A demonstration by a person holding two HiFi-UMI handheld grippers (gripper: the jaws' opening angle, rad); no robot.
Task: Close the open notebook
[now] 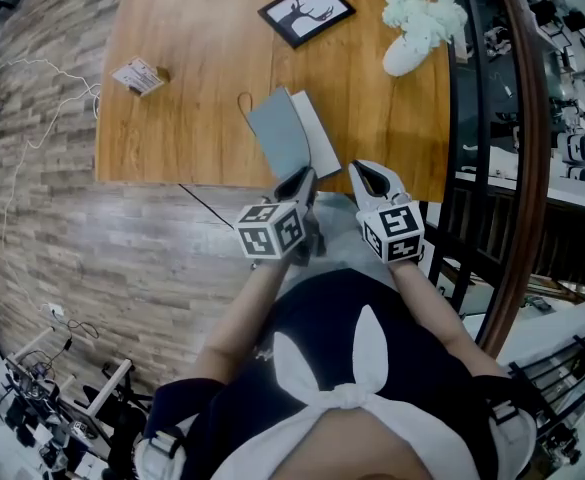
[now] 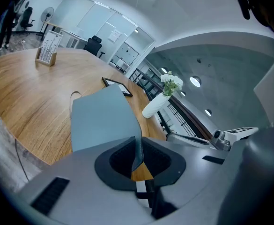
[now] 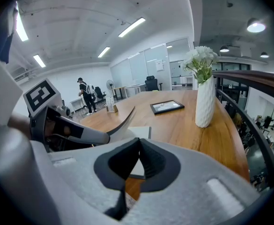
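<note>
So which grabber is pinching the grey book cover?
The left gripper: its jaws clamp the lifted grey notebook cover, while the right gripper is shut on nothing.

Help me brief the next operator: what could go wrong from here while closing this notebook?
1. The left gripper holds the grey cover only by its thin edge; it might slip free and flop open again.
2. The notebook lies near the edge of the table, and the right gripper, shut and empty, isn't pinning it, so the pull could drag it sideways.
</note>
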